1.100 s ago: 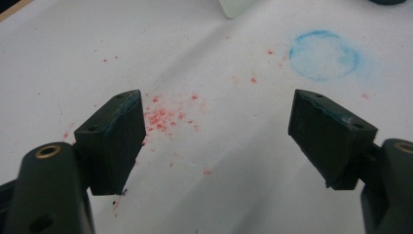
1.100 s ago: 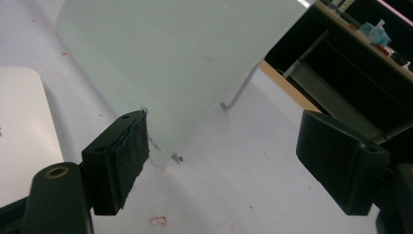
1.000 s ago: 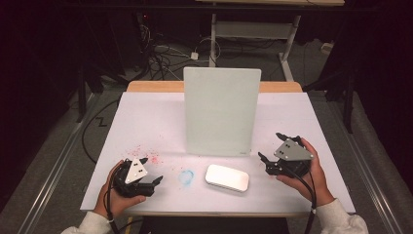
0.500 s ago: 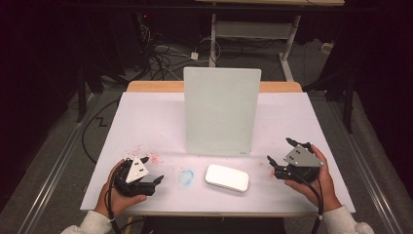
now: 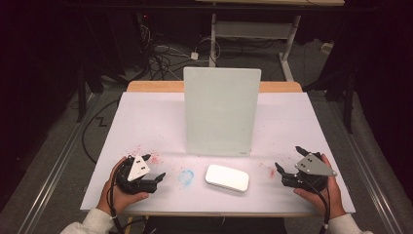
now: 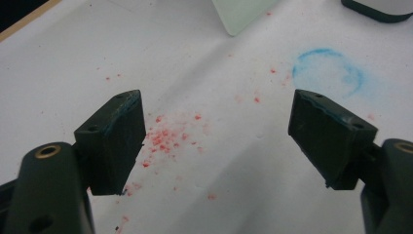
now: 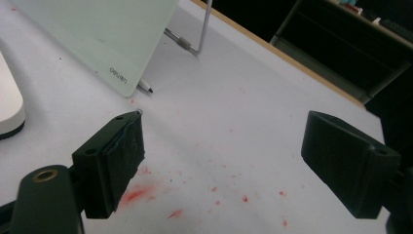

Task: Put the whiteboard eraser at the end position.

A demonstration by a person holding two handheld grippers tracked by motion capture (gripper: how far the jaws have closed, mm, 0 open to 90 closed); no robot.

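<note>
Both grippers rest low at the near edge of the table [image 5: 146, 112], each in one of the person's hands. Left gripper [image 5: 155, 179] sits at about eight o'clock from the table's middle, jaws spread wide with nothing between them; in the left gripper view its two black pads stand well apart over bare white surface dotted with red specks [image 6: 165, 136]. It has not shifted since the earlier frames. Right gripper [image 5: 285, 174] lies at about four o'clock; compared with a second ago it has come lower and nearer to the person, away from the board's corner. Its jaws have just been opening and now stand at their widest, empty, with only the table and a red smear [image 7: 134, 194] beneath them in the right gripper view.

Between the two grippers, at six o'clock, lies the white eraser block [image 5: 227, 177], flat on the table, in the same place as before and apart from both grippers. Just at its nine o'clock side is a faint blue ring mark [image 5: 185, 176].

Behind the block, towards twelve o'clock, the pale green board [image 5: 221, 111] stands upright on a wire stand [image 7: 195, 36], unchanged. A pen tip [image 7: 145, 88] pokes out from under its lower corner in the right gripper view.
</note>
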